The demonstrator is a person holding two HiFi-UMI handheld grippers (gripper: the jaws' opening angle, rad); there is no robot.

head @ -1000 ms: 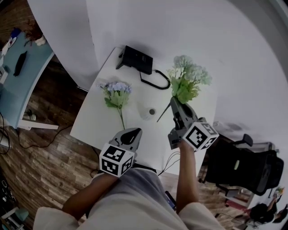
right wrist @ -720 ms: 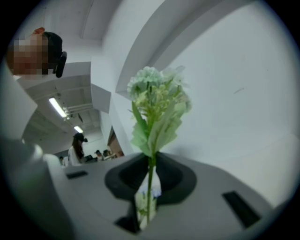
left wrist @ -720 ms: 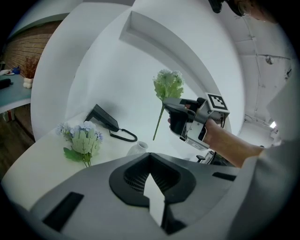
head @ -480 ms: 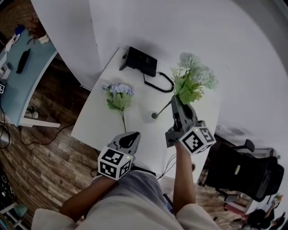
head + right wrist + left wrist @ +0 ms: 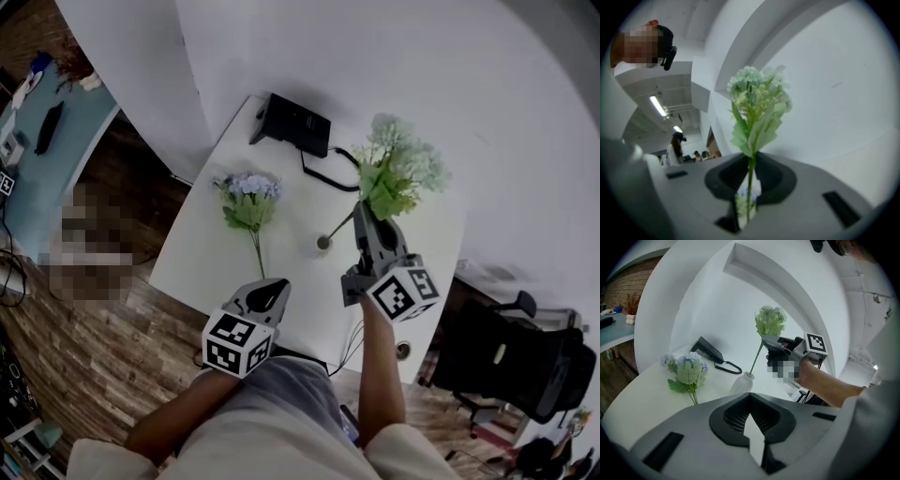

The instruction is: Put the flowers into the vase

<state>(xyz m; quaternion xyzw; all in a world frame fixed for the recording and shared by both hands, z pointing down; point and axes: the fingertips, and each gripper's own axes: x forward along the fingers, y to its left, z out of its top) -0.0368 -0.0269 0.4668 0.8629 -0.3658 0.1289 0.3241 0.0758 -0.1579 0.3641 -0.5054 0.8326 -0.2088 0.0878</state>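
A small white vase (image 5: 321, 246) (image 5: 740, 384) stands mid-table. My right gripper (image 5: 367, 216) (image 5: 749, 197) is shut on the stem of a green-white flower bunch (image 5: 396, 173) (image 5: 758, 105) (image 5: 770, 320) and holds it tilted above the table. The stem slants down-left, and its lower end meets the vase's mouth. I cannot tell how deep it goes. A blue flower bunch (image 5: 248, 197) (image 5: 688, 372) lies flat on the table left of the vase. My left gripper (image 5: 270, 289) (image 5: 752, 439) hangs shut and empty near the table's front edge, just below the blue bunch's stem.
A black desk phone (image 5: 292, 124) (image 5: 708, 350) with a looped cable sits at the back of the white table (image 5: 202, 248). White wall stands behind. A black office chair (image 5: 511, 361) is off the table's right side, and wooden floor lies to the left.
The right gripper has swung the green-white bunch so that its stem end has moved from beside the vase to the vase's mouth. The left gripper has stayed put.
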